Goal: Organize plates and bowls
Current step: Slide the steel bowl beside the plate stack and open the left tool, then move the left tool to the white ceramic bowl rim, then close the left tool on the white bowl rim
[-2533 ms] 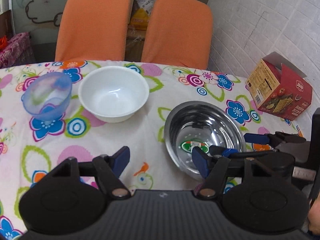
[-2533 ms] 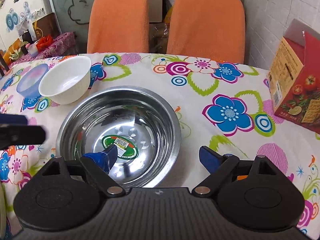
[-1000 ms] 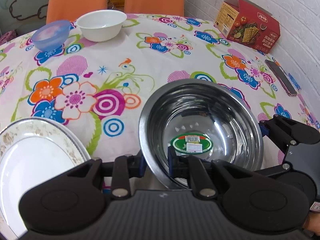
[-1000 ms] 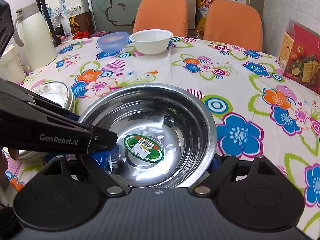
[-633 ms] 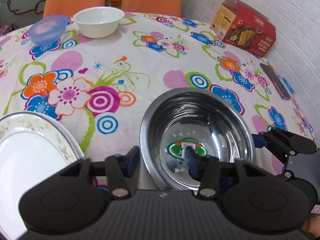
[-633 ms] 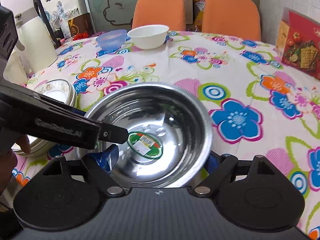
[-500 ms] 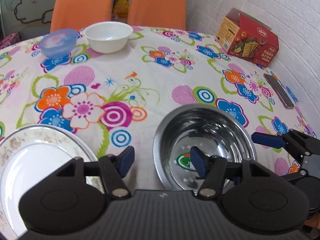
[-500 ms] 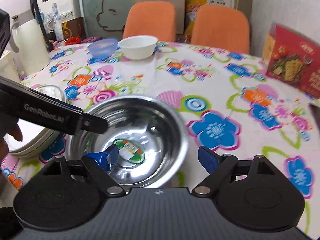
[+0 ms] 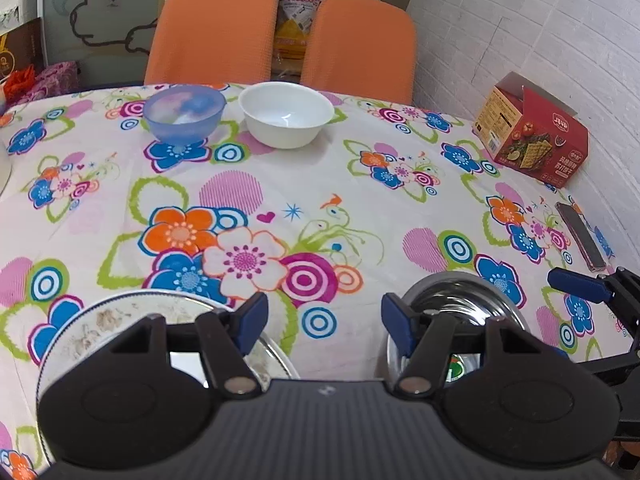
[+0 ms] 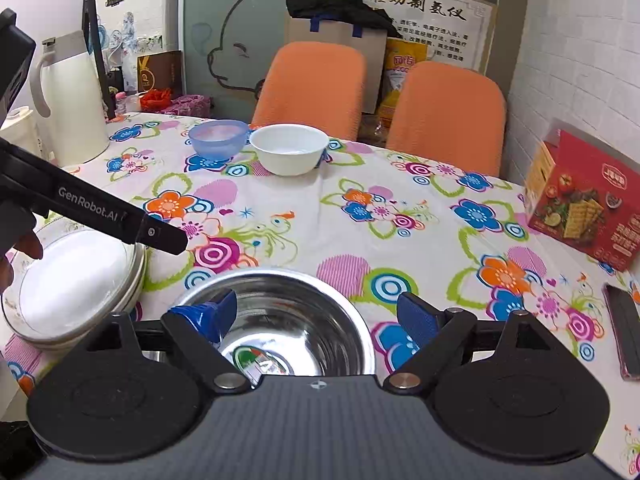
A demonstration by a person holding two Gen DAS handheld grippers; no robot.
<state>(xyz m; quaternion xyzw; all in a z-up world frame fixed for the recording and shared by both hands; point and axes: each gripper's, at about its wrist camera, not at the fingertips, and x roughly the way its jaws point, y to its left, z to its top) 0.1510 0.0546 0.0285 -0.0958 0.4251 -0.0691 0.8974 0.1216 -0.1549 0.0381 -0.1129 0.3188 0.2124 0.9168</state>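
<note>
Both jaws wide, empty, steel bowl (image 10: 296, 312) below

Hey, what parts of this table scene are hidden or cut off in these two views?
- Steel bowl: near rim hidden behind the gripper body, both views.
- Plate stack: count unclear; left gripper covers it in the left view.
- Phone: cut off by the right view's edge.
- Cracker box print: too small.

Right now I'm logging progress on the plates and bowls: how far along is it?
Done: the steel bowl sits on the cloth beside the plate stack. In hand: nothing; the left gripper and right gripper are both open. Left: the blue bowl and white bowl stand unstacked at the far edge.
</note>
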